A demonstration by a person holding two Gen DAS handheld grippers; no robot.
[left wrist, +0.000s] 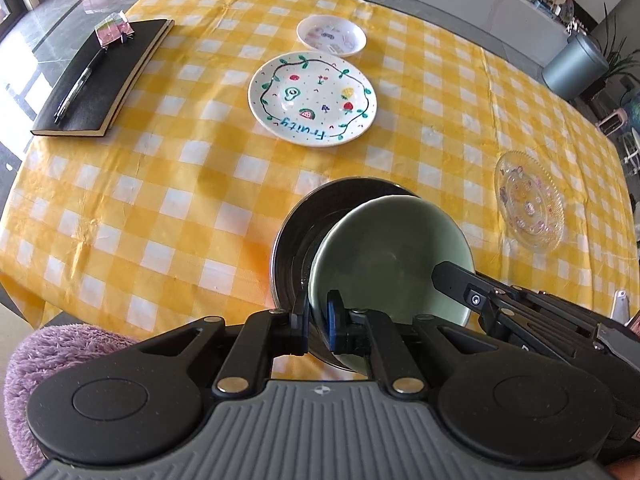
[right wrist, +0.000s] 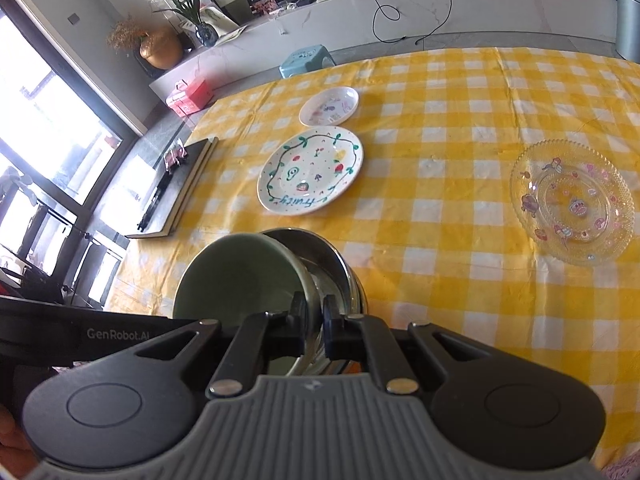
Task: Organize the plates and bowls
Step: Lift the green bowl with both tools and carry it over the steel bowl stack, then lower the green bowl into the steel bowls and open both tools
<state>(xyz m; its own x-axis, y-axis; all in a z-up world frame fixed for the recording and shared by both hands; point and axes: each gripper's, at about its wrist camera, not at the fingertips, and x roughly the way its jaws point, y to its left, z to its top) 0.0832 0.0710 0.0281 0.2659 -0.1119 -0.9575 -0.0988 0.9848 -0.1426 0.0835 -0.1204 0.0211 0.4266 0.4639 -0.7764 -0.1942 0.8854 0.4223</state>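
A pale green bowl (left wrist: 384, 256) sits tilted inside a steel bowl (left wrist: 296, 236) at the near edge of the yellow checked table. My left gripper (left wrist: 318, 320) is shut on the green bowl's near rim. My right gripper (right wrist: 314, 320) is shut on the rims of the green bowl (right wrist: 240, 276) and the steel bowl (right wrist: 328, 256) from the other side; its finger shows in the left wrist view (left wrist: 460, 284). A white "Fruity" plate (left wrist: 312, 98) lies mid-table, a small white dish (left wrist: 331, 35) behind it, a clear glass plate (right wrist: 572, 200) to the right.
A black notebook (left wrist: 104, 80) with a pen lies at the table's far left. A purple fluffy cushion (left wrist: 44, 364) is at the near left below the table edge. A grey bin (left wrist: 576, 66) and a blue stool (right wrist: 306, 62) stand beyond the table.
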